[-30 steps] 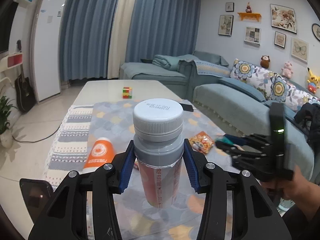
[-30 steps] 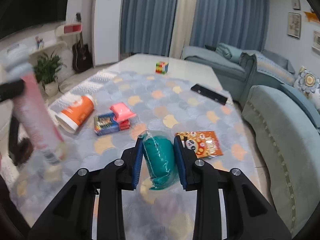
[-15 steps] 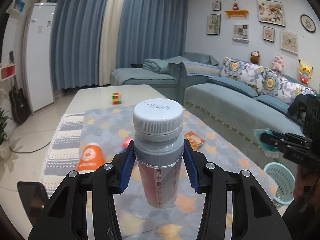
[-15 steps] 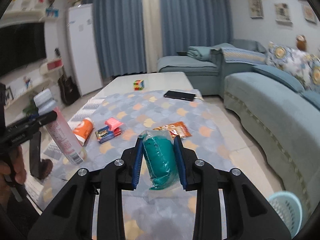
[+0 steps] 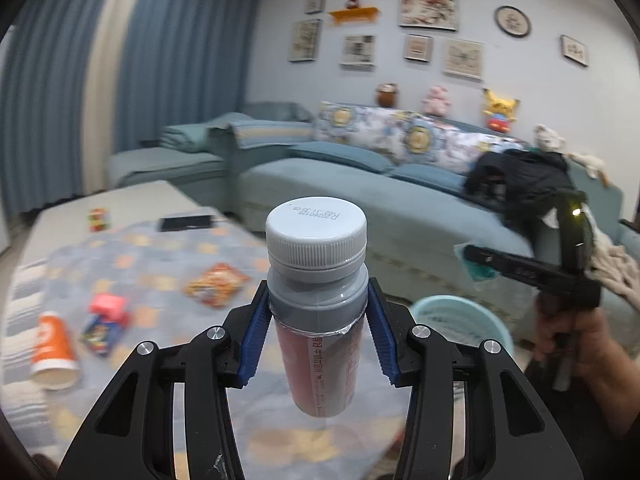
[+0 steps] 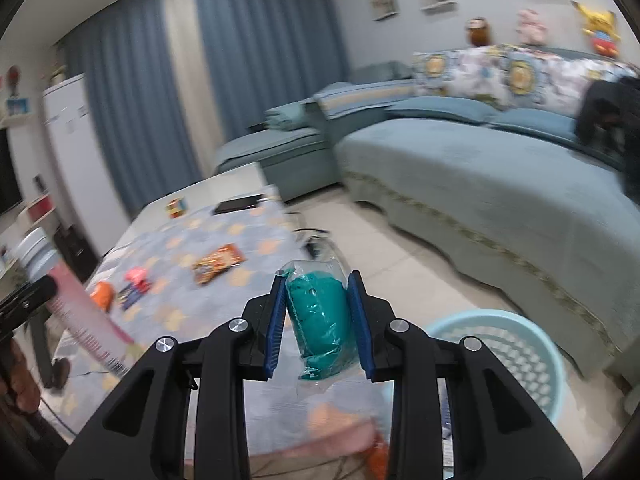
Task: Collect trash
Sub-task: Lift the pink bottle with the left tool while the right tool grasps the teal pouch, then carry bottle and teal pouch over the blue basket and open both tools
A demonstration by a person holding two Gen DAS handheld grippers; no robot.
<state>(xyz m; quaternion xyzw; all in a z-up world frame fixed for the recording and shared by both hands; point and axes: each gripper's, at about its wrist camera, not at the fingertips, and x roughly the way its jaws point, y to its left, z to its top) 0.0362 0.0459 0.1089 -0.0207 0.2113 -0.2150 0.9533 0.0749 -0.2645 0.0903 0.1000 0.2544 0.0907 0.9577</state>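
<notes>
Jaws of both grippers, angled downward, grip trash (left a capped bottle point(image 5: 318, 320), right a teal packet point(image 6: 320, 320))

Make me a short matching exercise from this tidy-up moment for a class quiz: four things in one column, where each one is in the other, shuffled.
1. bottle
2. teal packet
3. orange cup
4. basket

A. on the floor by the sofa
B. lying on its side on the table
C. clamped in the right tongs
D. clamped in the left tongs

Pairs: 1-D, 2-C, 3-B, 4-A
</notes>
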